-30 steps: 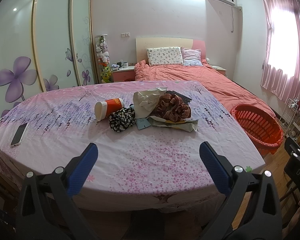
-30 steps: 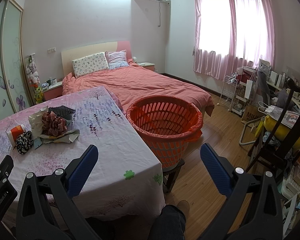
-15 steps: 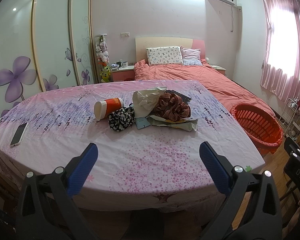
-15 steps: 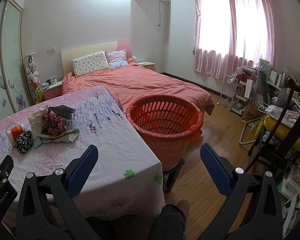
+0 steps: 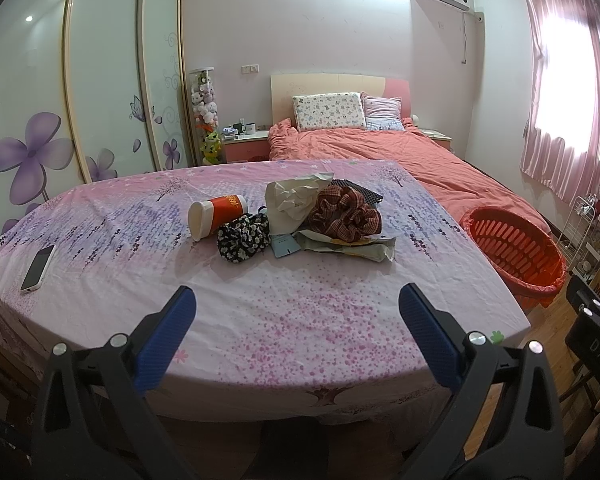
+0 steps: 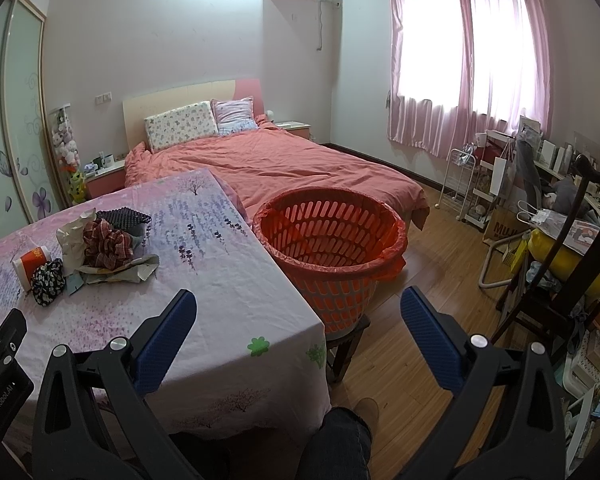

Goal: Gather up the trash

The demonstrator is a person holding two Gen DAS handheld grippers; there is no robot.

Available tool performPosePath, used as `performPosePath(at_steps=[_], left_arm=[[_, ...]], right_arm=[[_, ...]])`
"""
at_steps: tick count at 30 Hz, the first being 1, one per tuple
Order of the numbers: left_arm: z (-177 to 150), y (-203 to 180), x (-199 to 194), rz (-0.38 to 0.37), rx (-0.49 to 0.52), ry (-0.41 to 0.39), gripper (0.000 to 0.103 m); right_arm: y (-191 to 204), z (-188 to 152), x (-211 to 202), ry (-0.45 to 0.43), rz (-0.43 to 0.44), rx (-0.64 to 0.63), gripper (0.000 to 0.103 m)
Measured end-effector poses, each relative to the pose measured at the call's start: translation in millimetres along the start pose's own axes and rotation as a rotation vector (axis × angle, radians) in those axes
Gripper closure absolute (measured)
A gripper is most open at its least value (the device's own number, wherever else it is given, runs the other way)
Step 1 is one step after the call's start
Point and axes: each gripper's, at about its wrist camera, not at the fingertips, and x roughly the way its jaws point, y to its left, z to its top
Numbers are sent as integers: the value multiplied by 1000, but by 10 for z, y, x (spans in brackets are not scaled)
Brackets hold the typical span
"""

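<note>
Both grippers, left (image 5: 298, 308) and right (image 6: 299, 310), hover with jaws spread wide and empty at the near edge of the bench (image 5: 300, 320). The trash sits mid-bench: a tipped paper cup (image 5: 217, 216), crumpled paper (image 5: 294, 200) and a wrapper (image 5: 352, 245), well apart from either gripper. The orange basket (image 6: 332, 236) stands just beside the bench's right edge.

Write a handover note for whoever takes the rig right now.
Left gripper: open, holding nothing, short of the pile.
Right gripper: open, holding nothing, facing the basket.
Pile mid-table: cup on its side, crumpled paper, wrappers, scrunchies.
Phone at the left edge is not trash.
Done: nothing; basket looks empty.
Left: move the trash into the basket.
</note>
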Motion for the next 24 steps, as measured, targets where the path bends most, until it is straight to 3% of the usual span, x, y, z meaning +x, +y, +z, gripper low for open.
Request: performPosePath(at_steps=[24], left_arm=[[-93,-102,19,-3,-2,10,4]], right_arm=[[-4,-25,6,6,-3,-1,2]])
